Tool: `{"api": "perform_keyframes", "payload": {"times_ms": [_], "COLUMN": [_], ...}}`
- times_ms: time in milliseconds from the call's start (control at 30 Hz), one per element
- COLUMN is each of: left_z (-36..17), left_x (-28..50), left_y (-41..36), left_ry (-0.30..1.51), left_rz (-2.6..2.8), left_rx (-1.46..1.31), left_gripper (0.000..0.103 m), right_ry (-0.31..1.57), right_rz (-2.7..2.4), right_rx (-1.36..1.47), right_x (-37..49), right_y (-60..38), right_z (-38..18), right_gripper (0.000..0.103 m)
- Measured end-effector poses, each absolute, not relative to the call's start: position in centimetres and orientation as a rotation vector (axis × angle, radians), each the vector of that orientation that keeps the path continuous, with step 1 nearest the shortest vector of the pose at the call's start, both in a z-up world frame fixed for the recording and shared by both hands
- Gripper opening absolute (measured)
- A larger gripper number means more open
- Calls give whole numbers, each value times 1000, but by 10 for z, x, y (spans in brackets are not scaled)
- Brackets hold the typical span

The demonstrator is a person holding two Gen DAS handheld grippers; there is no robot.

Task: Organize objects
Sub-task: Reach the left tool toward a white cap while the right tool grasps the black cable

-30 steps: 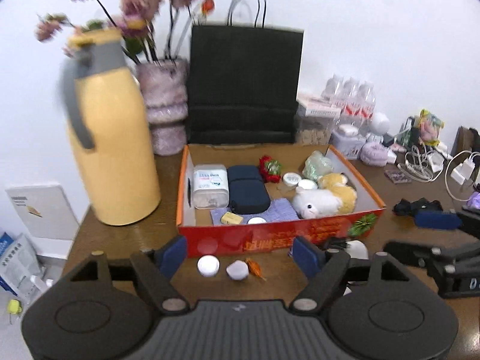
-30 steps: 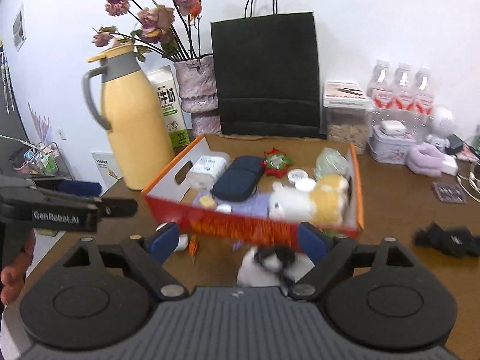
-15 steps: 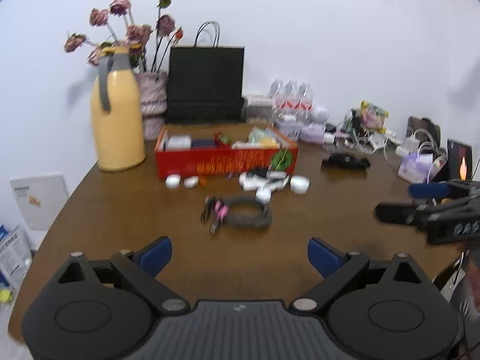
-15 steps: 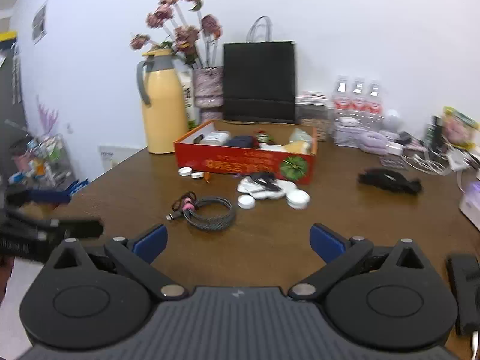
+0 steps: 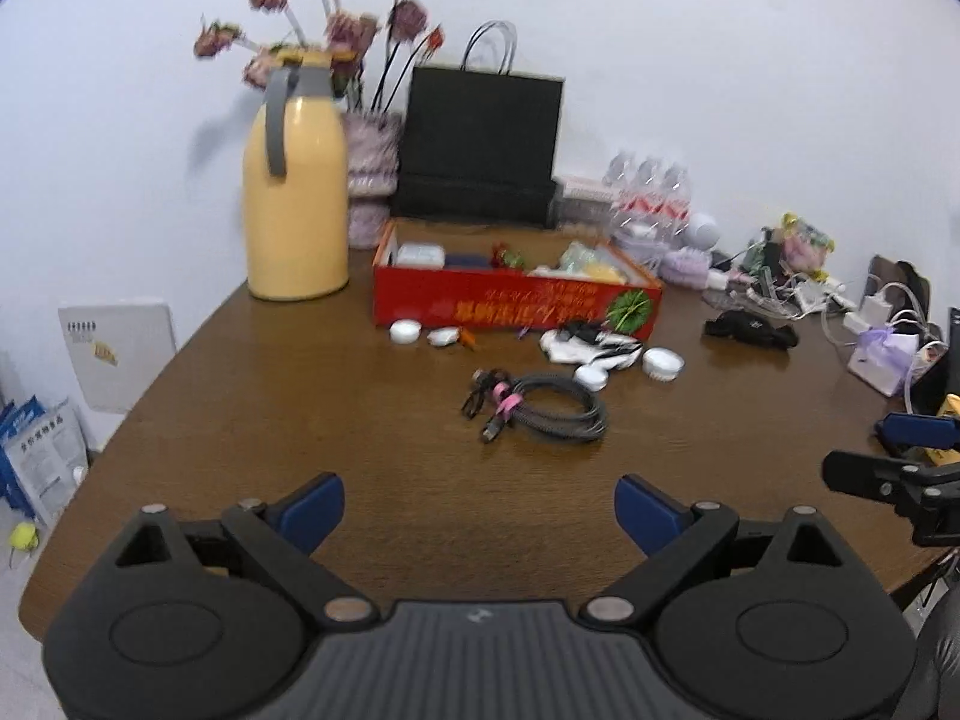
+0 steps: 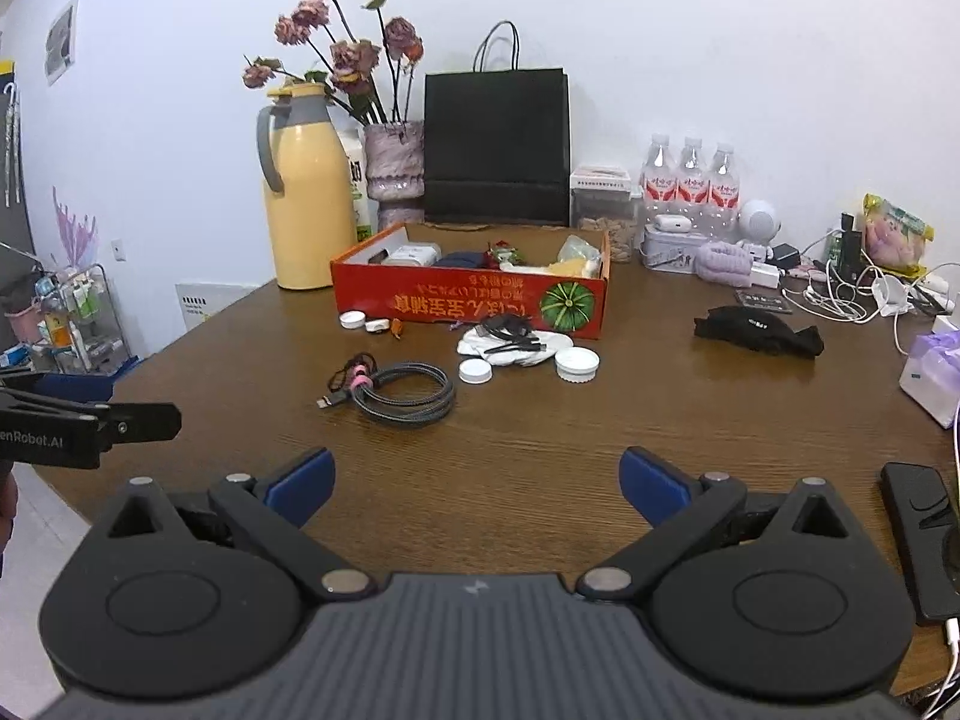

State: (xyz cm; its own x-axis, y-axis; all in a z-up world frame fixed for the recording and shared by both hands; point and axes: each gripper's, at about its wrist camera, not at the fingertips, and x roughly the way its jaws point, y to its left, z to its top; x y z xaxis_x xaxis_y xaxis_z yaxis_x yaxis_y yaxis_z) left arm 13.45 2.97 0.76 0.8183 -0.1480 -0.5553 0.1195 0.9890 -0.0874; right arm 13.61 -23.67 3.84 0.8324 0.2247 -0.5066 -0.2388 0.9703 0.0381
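Note:
A red cardboard box [image 5: 516, 300] [image 6: 468, 297] holding several small items stands mid-table. In front of it lie a coiled grey cable with a pink tie [image 5: 540, 405] [image 6: 396, 393], white round lids [image 5: 662, 363] [image 6: 577, 363], a white pouch with black cords [image 6: 510, 342] and small white pieces [image 5: 403, 331]. My left gripper [image 5: 479, 507] is open and empty, well back above the table's near edge. My right gripper [image 6: 477, 480] is open and empty, also far back from the objects.
A yellow thermos [image 5: 294, 204] [image 6: 306, 192], a flower vase [image 6: 393, 171] and a black paper bag [image 5: 480, 147] [image 6: 497, 147] stand behind the box. Water bottles [image 6: 690, 186], chargers and cables [image 6: 840, 288], a black cloth item [image 6: 756, 330] and a black phone [image 6: 921, 540] are at the right.
Both grippers have pulled far back from the red box toward the table's near edge, staying open and empty. The objects on the table have not moved.

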Motion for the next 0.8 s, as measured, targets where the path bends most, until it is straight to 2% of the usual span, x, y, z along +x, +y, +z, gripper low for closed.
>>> {"api": "perform_keyframes", "payload": {"times_ms": [200, 333, 367, 467, 500, 600, 767, 800], "left_z": [2, 2, 1, -8, -14, -29, -50, -54], "left_x": [188, 238, 252, 301, 319, 363, 411, 419], "left_y": [47, 54, 55, 61, 63, 64, 67, 69], "left_ry": [601, 564, 554, 554, 576, 605, 639, 650], "left_rz": [-87, -93, -94, -107, -100, -90, -88, -77], "left_rx": [-86, -56, -45, -43, -52, -39, -33, -46], "left_gripper": [91, 88, 85, 83, 79, 70, 66, 59], "right_ry": [515, 502, 503, 516, 526, 552, 614, 615], "right_rz": [223, 210, 211, 213, 210, 224, 243, 243], "right_rx": [-15, -12, -4, 15, 14, 22, 25, 16], "right_x": [177, 222, 235, 277, 293, 328, 378, 385], "right_y": [-240, -241, -242, -240, -238, -233, -224, -222], "right_z": [35, 33, 32, 26, 22, 11, -13, -20], "right_gripper": [102, 91, 88, 84, 83, 76, 56, 53]}}
